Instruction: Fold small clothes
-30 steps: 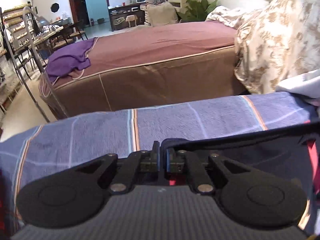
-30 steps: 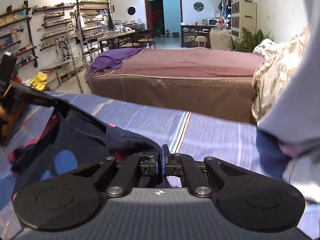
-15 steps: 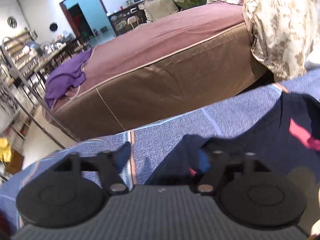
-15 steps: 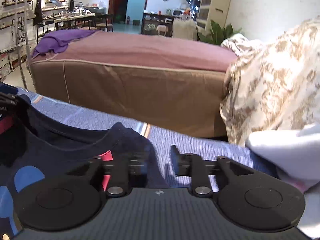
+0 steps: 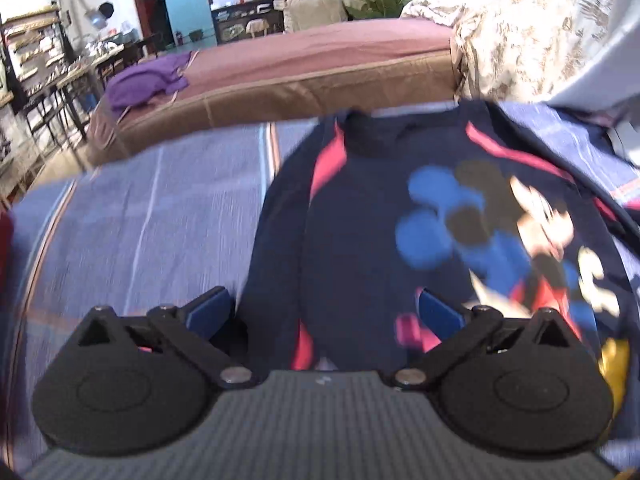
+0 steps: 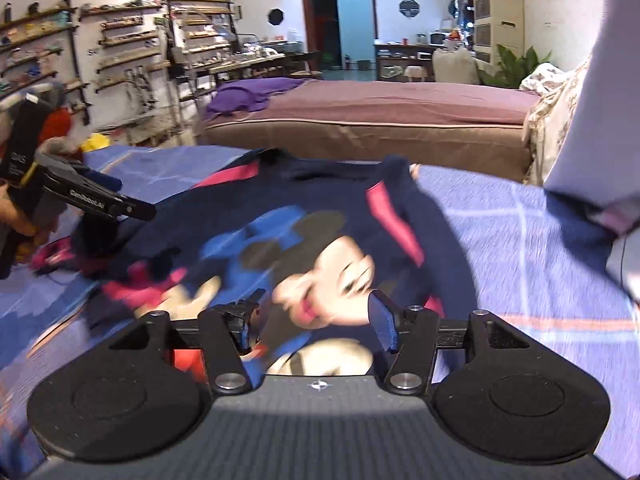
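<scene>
A small navy shirt [image 5: 360, 216] with red stripes and a cartoon mouse print lies spread flat on the blue striped bedcover [image 5: 152, 220], collar at the far edge. My left gripper [image 5: 324, 312] is open and empty above the shirt's left side, near its lower edge. In the right wrist view the same shirt [image 6: 304, 240] lies face up. My right gripper [image 6: 316, 320] is open and empty over the shirt's lower right part. The left gripper [image 6: 100, 204] shows at the left edge there.
A brown bed [image 6: 380, 120] with a purple cloth [image 6: 248, 92] stands beyond the cover. A floral quilt [image 5: 532, 32] and a pale garment [image 6: 600, 120] lie at the right. Red and pink clothes [image 6: 52, 256] lie at the left. Shelves [image 6: 120, 40] line the far wall.
Both grippers were shut on the shirt's collar corners, then opened and let it go. The shirt now lies flat, and both grippers have pulled back toward its lower edge.
</scene>
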`<state>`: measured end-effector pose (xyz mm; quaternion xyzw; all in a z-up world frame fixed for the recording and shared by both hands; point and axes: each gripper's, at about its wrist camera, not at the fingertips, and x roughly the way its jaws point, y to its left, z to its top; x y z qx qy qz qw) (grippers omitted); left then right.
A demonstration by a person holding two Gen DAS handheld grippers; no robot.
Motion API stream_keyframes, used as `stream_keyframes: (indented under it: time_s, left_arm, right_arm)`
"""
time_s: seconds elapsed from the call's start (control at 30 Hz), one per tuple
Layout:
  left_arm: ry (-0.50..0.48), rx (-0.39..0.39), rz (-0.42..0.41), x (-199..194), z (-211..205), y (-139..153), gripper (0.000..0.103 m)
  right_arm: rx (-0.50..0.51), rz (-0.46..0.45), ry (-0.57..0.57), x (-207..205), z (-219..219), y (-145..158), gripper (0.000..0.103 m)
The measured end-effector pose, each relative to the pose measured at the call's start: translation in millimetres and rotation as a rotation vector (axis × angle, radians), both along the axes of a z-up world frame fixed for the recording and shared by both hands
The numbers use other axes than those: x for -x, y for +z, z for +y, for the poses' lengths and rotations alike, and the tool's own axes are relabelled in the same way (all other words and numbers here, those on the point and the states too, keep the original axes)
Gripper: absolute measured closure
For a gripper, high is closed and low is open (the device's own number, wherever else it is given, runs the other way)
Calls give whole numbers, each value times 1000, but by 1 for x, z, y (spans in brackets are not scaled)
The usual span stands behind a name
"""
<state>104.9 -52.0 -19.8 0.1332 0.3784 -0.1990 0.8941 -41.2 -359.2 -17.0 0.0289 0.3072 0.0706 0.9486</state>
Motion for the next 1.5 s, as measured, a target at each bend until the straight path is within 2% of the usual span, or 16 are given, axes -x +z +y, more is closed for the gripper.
stream_keyframes:
  time_s: [0.1, 0.17, 0.27, 0.4, 0.5, 0.57, 0.6, 0.63, 0.7, 0.8, 0.97, 1.1, 1.2, 1.33, 1.4, 1.5]
  left_arm:
    - [1, -20, 72, 58, 21, -21, 0]
    - [-19, -5, 119, 92, 29, -34, 0]
    - [-48, -14, 128, 126, 25, -43, 1]
    - [-82, 0, 78, 159, 11, -39, 1]
    - [-81, 25, 85, 173, 6, -35, 1]
    - [-84, 33, 84, 178, 3, -33, 1]
    - [-85, 27, 81, 182, 3, -33, 1]
    - [-85, 19, 81, 183, 3, -33, 1]
    - [-88, 8, 75, 187, 3, -34, 1]
    - [-98, 17, 47, 188, -2, -36, 1]
    - [-139, 45, 52, 179, -22, -47, 11]
    - [-184, 52, 27, 175, -46, -52, 13]
    - [-200, 28, -20, 171, -66, -56, 13]
    - [-163, 27, -15, 158, -82, -62, 13]
    - [-138, 60, 0, 149, -85, -63, 20]
    - [-114, 77, -8, 136, -88, -60, 48]
  right_arm:
    - [23, 12, -3, 40, 23, -7, 4]
    - [-15, 32, 0, 58, 35, -11, 4]
    - [-5, 30, 29, 75, 55, -17, 4]
    - [185, -7, 120, 72, 89, -23, 7]
    - [298, 25, 133, 56, 106, -37, 14]
    - [404, 78, 118, 42, 114, -51, 38]
    - [429, 93, 99, 40, 114, -57, 66]
    - [434, 102, 74, 39, 111, -60, 83]
    - [393, 88, 28, 48, 101, -55, 94]
    - [310, 11, -63, 67, 84, -27, 96]
    - [130, -162, -203, 90, 46, 45, 97]
    - [17, -256, -240, 88, 27, 89, 97]
    - [11, -291, -222, 80, 30, 102, 97]
    - [56, -293, -201, 72, 40, 99, 97]
    - [56, -280, -205, 72, 40, 94, 97]
    - [54, -245, -226, 74, 37, 86, 96]
